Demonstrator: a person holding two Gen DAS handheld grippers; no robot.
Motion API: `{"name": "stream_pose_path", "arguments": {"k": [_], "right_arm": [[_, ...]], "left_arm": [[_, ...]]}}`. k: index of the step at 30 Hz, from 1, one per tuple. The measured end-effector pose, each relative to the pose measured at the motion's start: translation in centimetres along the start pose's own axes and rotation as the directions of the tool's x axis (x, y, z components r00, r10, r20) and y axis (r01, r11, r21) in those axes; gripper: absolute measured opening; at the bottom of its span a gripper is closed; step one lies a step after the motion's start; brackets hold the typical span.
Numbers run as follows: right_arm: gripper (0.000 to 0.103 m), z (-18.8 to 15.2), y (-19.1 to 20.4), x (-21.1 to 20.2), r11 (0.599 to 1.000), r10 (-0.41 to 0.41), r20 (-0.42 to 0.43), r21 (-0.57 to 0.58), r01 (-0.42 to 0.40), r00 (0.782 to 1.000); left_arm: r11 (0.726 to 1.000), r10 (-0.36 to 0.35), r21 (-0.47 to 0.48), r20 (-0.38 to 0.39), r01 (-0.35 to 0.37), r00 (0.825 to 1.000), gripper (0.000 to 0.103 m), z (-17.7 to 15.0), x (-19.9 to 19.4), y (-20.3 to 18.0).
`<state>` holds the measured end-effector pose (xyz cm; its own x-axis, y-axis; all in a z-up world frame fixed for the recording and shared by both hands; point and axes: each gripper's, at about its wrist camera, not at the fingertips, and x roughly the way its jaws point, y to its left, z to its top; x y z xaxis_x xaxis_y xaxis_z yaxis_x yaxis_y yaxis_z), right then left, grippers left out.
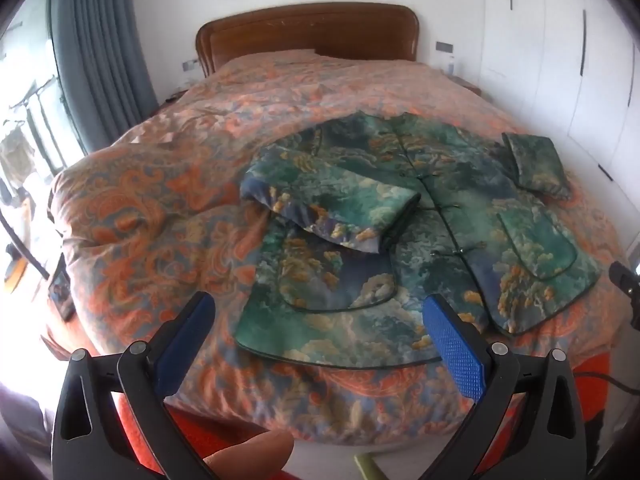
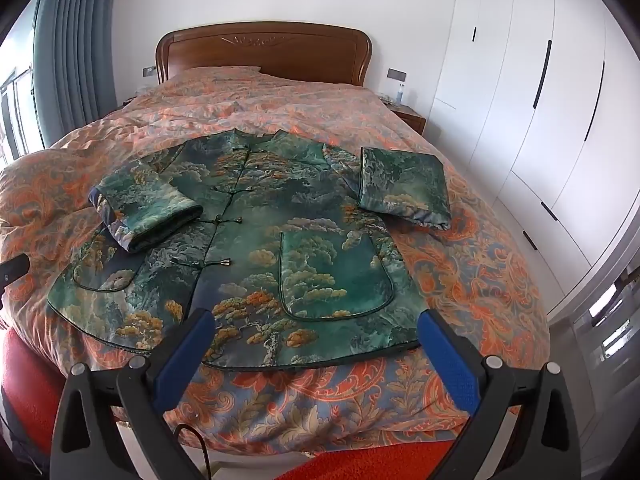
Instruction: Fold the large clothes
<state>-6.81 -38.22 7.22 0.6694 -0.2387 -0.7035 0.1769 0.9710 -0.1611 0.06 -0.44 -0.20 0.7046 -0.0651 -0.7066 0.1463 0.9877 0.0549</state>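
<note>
A green padded jacket (image 1: 432, 216) with a tree and cloud print lies front up on the bed, knot buttons closed. It also shows in the right wrist view (image 2: 280, 232). Its left sleeve (image 2: 148, 212) is folded in over the body. Its right sleeve (image 2: 404, 188) is bent back beside the shoulder, lying on the quilt. My left gripper (image 1: 320, 344) is open and empty, held above the jacket's hem near the foot of the bed. My right gripper (image 2: 312, 352) is open and empty, above the hem.
The bed carries an orange paisley quilt (image 2: 480, 280) and has a wooden headboard (image 2: 264, 52). White wardrobes (image 2: 540, 100) stand on the right, grey curtains (image 1: 100, 48) on the left. A red blanket (image 2: 28, 380) hangs below the bed's foot edge.
</note>
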Motion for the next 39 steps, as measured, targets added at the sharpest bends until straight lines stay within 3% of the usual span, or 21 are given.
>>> {"name": "stream_pose_path", "arguments": {"k": [39], "right_arm": [[0.103, -0.11, 0.04, -0.57, 1.000, 0.004, -0.006, -0.009, -0.004, 1.000]], "left_arm": [[1.000, -0.006, -0.003, -0.015, 0.006, 1.000, 0.103, -0.06, -0.44, -0.11]]}}
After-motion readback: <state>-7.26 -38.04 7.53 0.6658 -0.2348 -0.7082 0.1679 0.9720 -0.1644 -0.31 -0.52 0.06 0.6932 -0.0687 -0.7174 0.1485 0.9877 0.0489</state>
